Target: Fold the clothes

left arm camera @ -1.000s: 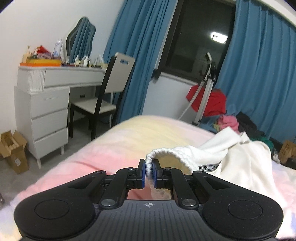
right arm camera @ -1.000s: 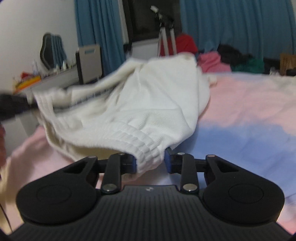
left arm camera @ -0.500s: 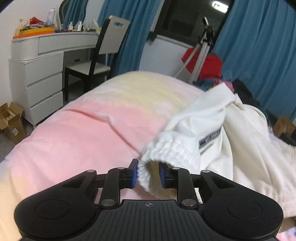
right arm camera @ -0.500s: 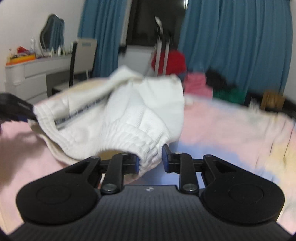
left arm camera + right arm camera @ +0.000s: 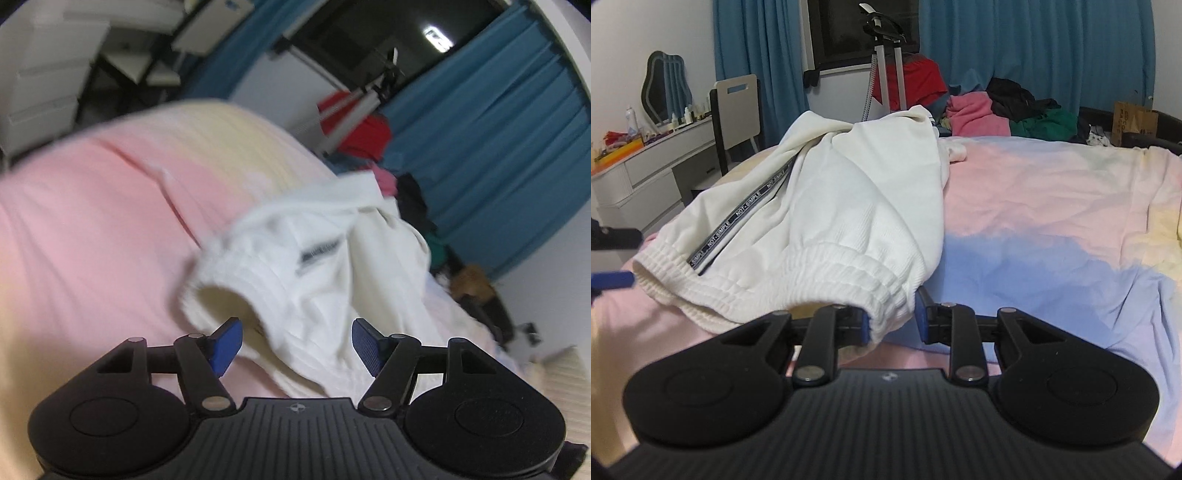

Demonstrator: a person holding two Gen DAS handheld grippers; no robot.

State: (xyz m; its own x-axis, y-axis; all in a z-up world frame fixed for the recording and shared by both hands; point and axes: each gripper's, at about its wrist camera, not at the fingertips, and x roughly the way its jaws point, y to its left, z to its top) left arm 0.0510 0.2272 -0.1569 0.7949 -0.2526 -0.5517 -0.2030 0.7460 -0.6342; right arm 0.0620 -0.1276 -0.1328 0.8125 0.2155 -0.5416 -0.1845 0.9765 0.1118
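White sweatpants point(image 5: 831, 206) with a ribbed elastic waistband and a black lettered side stripe lie bunched on the pastel bed sheet point(image 5: 1052, 229). My right gripper point(image 5: 892, 321) is shut on the right end of the waistband, with thick cloth filling the gap between its blue pads. In the left wrist view the sweatpants point(image 5: 332, 266) are blurred, and my left gripper point(image 5: 297, 343) stands wide open just short of the waistband's other end, with nothing pinched. The left gripper's fingers point(image 5: 613, 278) also show at the left edge of the right wrist view.
A white dresser point(image 5: 646, 173) and a chair point(image 5: 737, 107) stand left of the bed. A steamer stand point(image 5: 882, 66), a pile of coloured clothes point(image 5: 997, 110) and a cardboard box point(image 5: 1134, 122) sit beyond the far edge, before blue curtains.
My left gripper let go of the waistband and opened wide while tilting downward. The sweatpants dropped onto the bed. The right gripper kept its hold and lowered.
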